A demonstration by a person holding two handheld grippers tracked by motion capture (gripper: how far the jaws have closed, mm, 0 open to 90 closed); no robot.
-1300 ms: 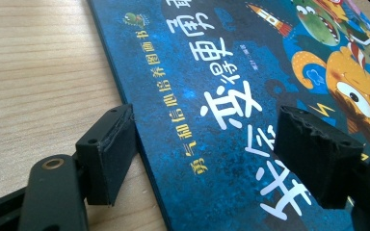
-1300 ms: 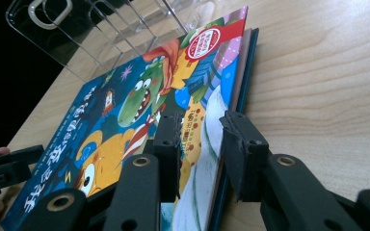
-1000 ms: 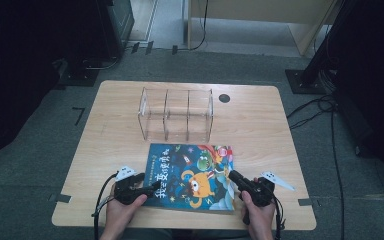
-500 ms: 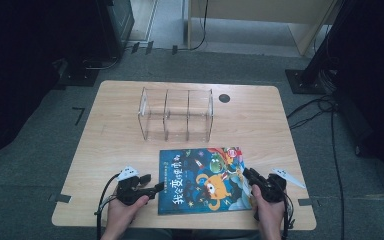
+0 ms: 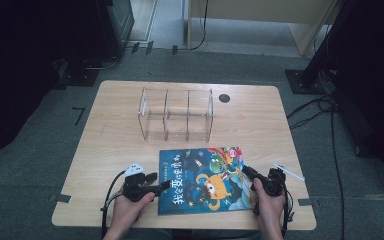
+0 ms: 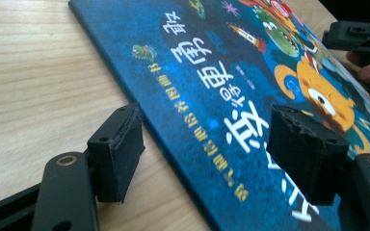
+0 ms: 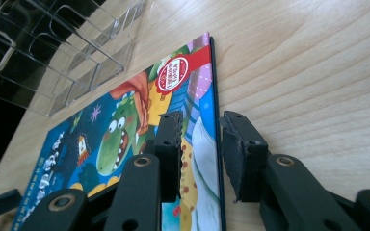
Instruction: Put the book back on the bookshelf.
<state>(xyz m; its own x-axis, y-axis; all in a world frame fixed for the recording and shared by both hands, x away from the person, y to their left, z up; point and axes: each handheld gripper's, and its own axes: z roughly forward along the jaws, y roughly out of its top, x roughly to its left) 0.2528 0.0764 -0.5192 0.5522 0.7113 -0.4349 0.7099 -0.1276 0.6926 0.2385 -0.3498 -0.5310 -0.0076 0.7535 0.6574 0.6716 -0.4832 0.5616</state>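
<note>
Grasping step in hand: picture book (image 5: 204,180) lies flat at the table's (image 5: 110,150) near edge, left gripper (image 6: 212,149) parted astride its spine edge, right gripper (image 7: 200,144) narrowed astride its opposite edge without clamping; next, a firm pinch

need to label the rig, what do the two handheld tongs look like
Both are black. The left tongs carry a pale three-cornered plate on top and a dark trailing cable; the right tongs too. Close up, each jaw is a flat black bar with brass-ringed holes, ending in a worn black foam pad.
</note>
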